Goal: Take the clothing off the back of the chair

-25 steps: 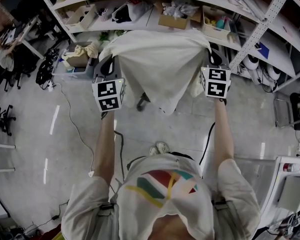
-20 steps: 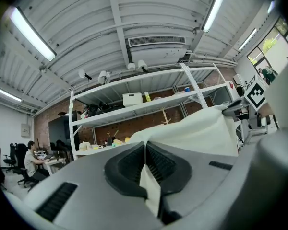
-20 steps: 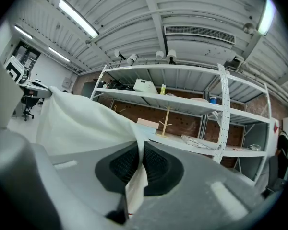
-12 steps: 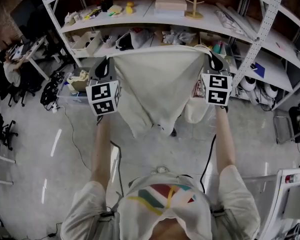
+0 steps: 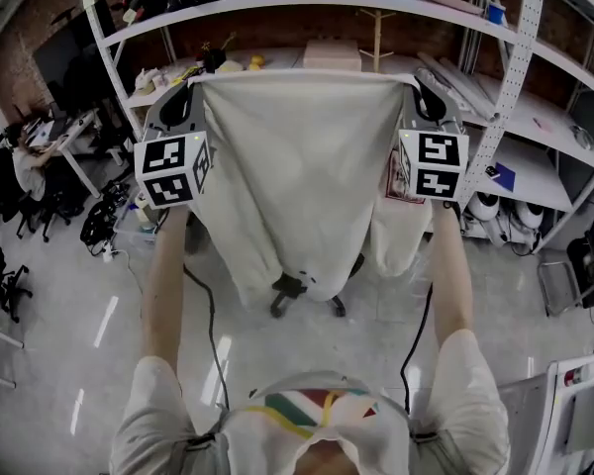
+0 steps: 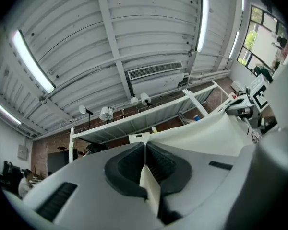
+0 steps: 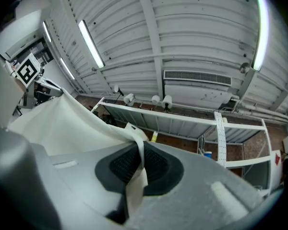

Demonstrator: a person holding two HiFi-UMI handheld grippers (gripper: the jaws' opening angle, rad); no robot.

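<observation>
While both pairs stayed out of reach of the chair, the left tongs were clamped on the left top corner of the pale clothing and the right tongs on its right top corner, a fold of cloth pinched between each pair of dark pads. Stretched flat between them, the garment hung high before the person, hiding all of the chair except its wheeled base on the floor. Farther off stood white shelves.
</observation>
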